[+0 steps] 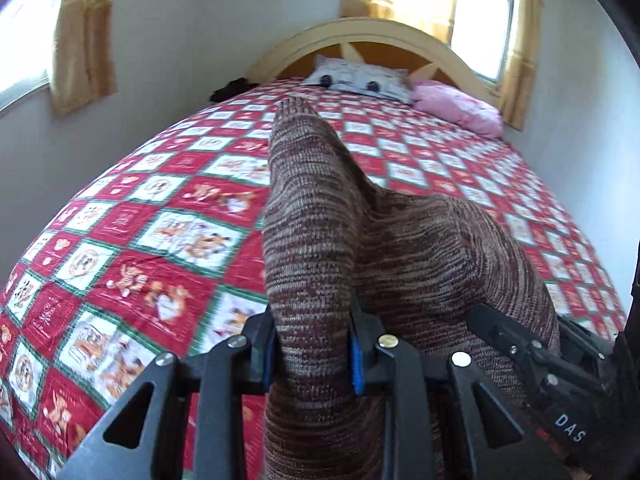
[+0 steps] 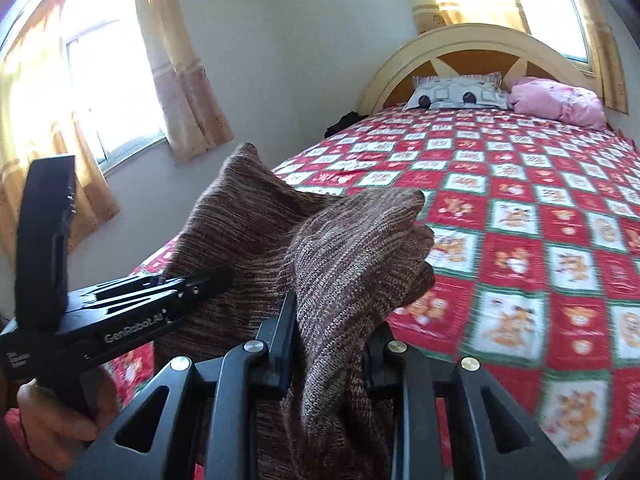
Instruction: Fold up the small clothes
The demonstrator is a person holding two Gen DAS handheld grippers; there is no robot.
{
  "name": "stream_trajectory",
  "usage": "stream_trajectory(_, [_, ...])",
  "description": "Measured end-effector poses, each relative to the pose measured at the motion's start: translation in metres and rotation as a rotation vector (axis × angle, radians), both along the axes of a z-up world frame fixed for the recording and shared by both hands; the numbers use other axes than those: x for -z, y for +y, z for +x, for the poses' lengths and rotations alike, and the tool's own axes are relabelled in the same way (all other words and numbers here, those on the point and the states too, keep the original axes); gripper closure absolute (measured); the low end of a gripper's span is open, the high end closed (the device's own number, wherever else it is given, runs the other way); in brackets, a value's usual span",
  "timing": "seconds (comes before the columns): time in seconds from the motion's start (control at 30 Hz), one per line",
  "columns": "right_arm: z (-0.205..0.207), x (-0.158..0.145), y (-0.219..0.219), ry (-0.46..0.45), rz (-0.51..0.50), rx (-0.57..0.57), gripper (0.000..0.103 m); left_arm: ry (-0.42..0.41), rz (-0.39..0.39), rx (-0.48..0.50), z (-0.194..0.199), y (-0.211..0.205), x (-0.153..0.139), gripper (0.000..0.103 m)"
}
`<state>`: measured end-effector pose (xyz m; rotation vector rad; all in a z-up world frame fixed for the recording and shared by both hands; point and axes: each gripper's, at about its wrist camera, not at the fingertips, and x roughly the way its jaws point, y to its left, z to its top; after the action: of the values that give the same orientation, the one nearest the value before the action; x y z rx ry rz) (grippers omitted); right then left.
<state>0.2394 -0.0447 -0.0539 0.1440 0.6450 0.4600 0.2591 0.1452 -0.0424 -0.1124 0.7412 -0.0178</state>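
A brown and maroon striped knit garment (image 1: 320,216) hangs between my two grippers above the bed. My left gripper (image 1: 314,356) is shut on one bunched edge of it, with a corner sticking up past the fingers. My right gripper (image 2: 332,344) is shut on another bunched edge of the garment (image 2: 352,264). The right gripper also shows at the lower right of the left wrist view (image 1: 532,356), and the left gripper shows at the left of the right wrist view (image 2: 216,280), gripping the cloth. The two grippers are close together, side by side.
The bed has a red, white and green patchwork quilt (image 1: 152,240), which also shows in the right wrist view (image 2: 520,220). A grey cat-face pillow (image 2: 456,94) and a pink pillow (image 2: 560,100) lie by the arched headboard (image 2: 472,40). A dark item (image 2: 344,122) lies at the bed's far left edge. Curtained windows (image 2: 108,80) line the walls.
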Motion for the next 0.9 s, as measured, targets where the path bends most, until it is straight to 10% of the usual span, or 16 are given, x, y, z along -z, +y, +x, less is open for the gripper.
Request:
stream_trajectory(0.2, [0.050,0.069,0.032,0.129,-0.101,0.024,0.077,0.145,-0.055,-0.074,0.036,0.024,0.076,0.066])
stream_trajectory(0.53, [0.063,0.086,0.006,0.227,0.018,0.045,0.065,0.151,-0.182,-0.102,0.018,0.049,0.072,0.034])
stream_trajectory(0.73, [0.006,0.049,-0.023,0.088,0.001,0.174,0.065,0.126,-0.194,-0.154,-0.028,0.065,0.054,0.026])
stream_trajectory(0.9, [-0.045,0.024,0.008,-0.024,-0.112,0.065,0.075,0.079,-0.112,-0.139,-0.066,0.040,0.047,0.026])
